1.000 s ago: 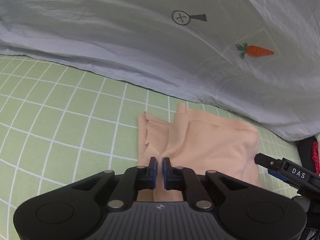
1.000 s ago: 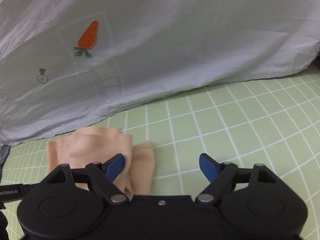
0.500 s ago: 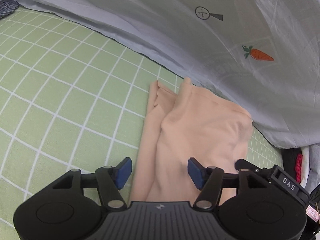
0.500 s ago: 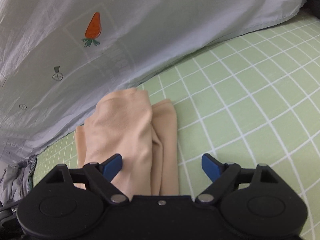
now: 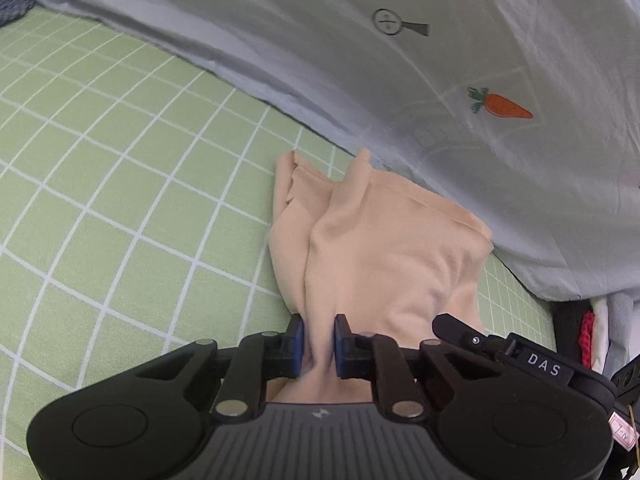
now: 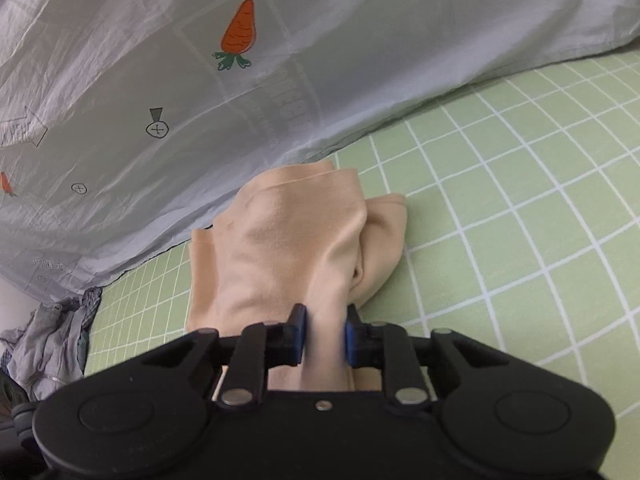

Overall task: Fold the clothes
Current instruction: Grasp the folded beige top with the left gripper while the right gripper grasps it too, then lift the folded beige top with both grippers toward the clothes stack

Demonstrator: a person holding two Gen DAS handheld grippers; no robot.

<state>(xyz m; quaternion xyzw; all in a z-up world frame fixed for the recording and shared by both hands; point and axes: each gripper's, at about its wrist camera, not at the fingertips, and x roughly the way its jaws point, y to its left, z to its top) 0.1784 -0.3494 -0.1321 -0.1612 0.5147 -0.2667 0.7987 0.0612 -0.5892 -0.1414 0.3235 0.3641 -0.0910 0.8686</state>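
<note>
Fingers of your left gripper (image 5: pixel 319 340) and right gripper (image 6: pixel 325 334), spread wide half a second ago, are now closing on the near edge of the peach garment (image 5: pixel 384 248), each bunching a fold between its pads. The garment lies half-folded on the green checked sheet (image 5: pixel 120 184) beside the grey quilt (image 5: pixel 400 80), so you can lift the near edge for the next fold.

Both claws look alike: chunky black plastic, blue pads (image 5: pixel 298 344), silver pivot screws, and the right claw (image 5: pixel 440 322) says "DAS".
</note>
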